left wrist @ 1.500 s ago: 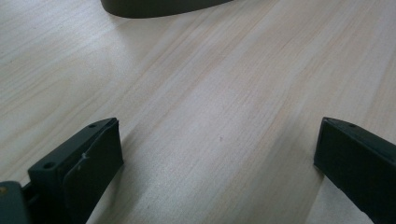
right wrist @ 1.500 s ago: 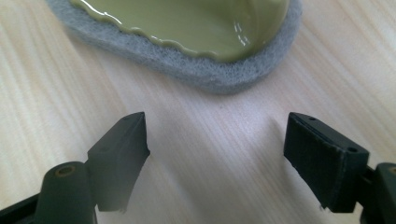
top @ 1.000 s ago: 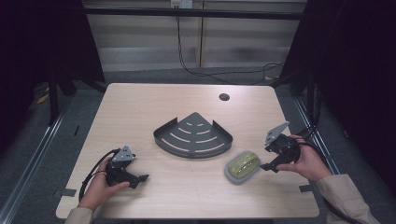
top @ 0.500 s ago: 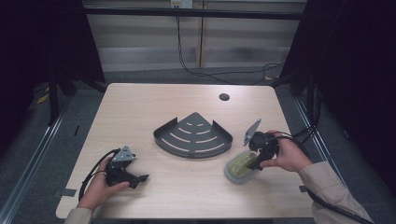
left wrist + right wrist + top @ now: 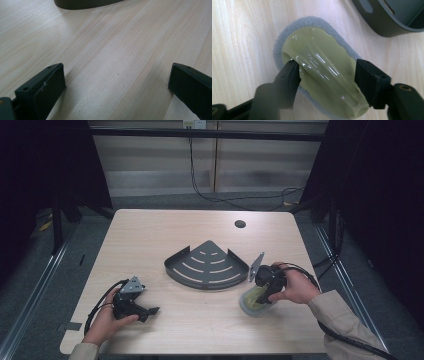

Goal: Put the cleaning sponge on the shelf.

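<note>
Here the right tongs [image 5: 325, 72] straddle the sponge [image 5: 322, 67], jaws apart.

From above, my right hand [image 5: 295, 287] and right gripper [image 5: 264, 287] cover most of the sponge [image 5: 252, 301]; whether my jaws touch it cannot be told there. In my right gripper view, the sponge's [image 5: 322, 67] near end is cut off by the bottom edge, my left-hand finger [image 5: 277, 92] is blurred, and the tray [image 5: 387, 17] beyond my fingers runs off the top. In my left gripper view, the tray [image 5: 87, 3] is a sliver at the top edge, and both fingers [image 5: 42, 90] are cut by the frame.
</note>
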